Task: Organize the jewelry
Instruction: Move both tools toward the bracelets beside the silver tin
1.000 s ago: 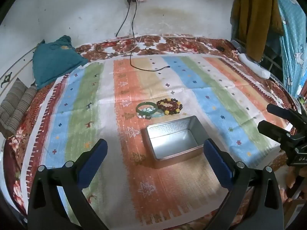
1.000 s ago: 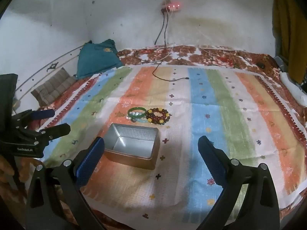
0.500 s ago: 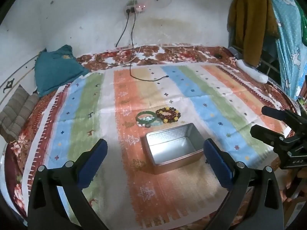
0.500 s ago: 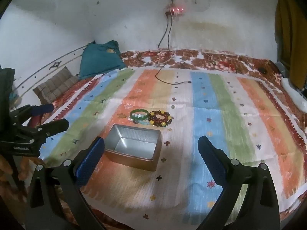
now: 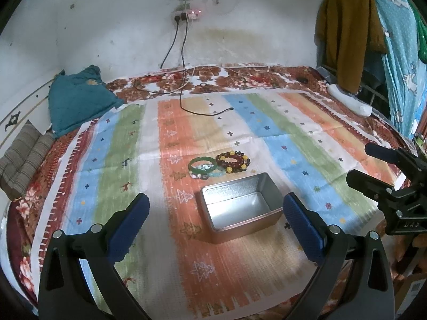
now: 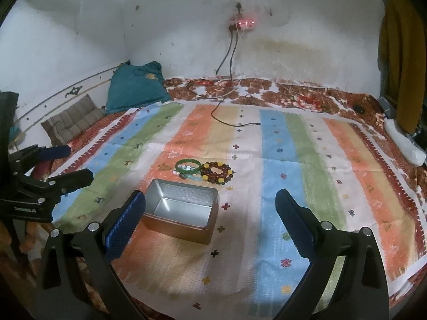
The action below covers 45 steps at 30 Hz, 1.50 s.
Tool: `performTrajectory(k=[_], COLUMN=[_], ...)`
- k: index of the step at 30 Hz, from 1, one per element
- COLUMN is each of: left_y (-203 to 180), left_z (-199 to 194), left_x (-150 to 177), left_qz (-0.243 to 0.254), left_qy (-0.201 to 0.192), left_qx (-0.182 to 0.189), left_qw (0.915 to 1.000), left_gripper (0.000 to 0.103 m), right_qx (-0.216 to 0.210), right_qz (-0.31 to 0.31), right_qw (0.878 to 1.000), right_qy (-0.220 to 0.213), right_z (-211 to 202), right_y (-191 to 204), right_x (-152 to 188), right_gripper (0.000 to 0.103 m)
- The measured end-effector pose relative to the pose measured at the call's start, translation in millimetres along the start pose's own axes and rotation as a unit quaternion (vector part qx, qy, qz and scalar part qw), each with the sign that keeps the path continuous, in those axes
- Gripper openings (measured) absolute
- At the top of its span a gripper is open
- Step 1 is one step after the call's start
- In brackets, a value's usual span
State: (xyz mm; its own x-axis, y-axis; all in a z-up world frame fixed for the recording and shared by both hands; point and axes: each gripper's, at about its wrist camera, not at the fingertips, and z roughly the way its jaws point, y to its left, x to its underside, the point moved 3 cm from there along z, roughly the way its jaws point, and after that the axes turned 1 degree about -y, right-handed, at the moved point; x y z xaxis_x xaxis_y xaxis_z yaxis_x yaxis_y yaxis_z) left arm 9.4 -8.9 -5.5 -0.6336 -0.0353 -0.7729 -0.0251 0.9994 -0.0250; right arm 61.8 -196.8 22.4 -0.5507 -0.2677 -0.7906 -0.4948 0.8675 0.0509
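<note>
Left hand-held gripper [image 5: 214, 222], seen from its own wrist camera, stands with its blue pads wide apart and nothing between them, held above the near edge of the striped cloth [image 5: 280, 144] that covers the bed. Ahead of it sits an open metal tin [image 5: 241, 208], rectangular, lidless, and empty: only bare shiny floor and walls show inside. Just beyond the tin's far rim lie the jewelry pieces: a green bangle [image 5: 202, 166] with small pale beads lying within and under it, and touching its right side a dark red beaded bracelet [image 5: 232, 161] with a few yellow beads. The right hand-held gripper [image 5: 373, 169] enters at the right edge, fingers parted, empty. From the right wrist view, the right hand-held gripper [image 6: 210, 220] likewise shows its pads spread and clamped on nothing; the tin [image 6: 181, 212] lies near its left pad, empty, with the bangle [image 6: 188, 166] and beaded bracelet [image 6: 216, 172] just behind it. Judgement: the bangle is rigid, smooth, likely slippery and breakable, best pinched across its rim; the beaded bracelet is light, limp and will sag, so take hold of the strand at one side.
</note>
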Motion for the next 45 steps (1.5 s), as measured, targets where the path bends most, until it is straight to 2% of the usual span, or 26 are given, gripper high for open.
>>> performTrajectory(k=[13,19,26,34,45], left_y=[3,6,12,21,36], left_z=[8,9,20,31,62], left_x=[2,2,-4,-14,-30], left_qz=[-0.003,-0.011,-0.023,-0.035,-0.045], left_qy=[0.018,0.018,0.031,0.034,0.067], left_qx=[-0.006,-0.013,-0.014,-0.036,-0.044], left_qw=[0.9998,0.9997,0.9992,0.9981,0.9958], left_gripper=[0.097,0.097,0.097,0.097,0.097], right_qx=[0.009,0.013,0.019,0.026,0.01], right_qz=[-0.002,0.01,0.017,0.021,0.014], right_qw=[1.0,1.0,0.999,0.998,0.997], right_qy=[0.016,0.008,0.03,0.052,0.072], right_z=[9,9,24,44,67], right_y=[1,-3,-9,-20,-17], right_x=[1,1,-3,-12,-25], right_gripper=[0.099,0.099,0.099,0.099,0.099])
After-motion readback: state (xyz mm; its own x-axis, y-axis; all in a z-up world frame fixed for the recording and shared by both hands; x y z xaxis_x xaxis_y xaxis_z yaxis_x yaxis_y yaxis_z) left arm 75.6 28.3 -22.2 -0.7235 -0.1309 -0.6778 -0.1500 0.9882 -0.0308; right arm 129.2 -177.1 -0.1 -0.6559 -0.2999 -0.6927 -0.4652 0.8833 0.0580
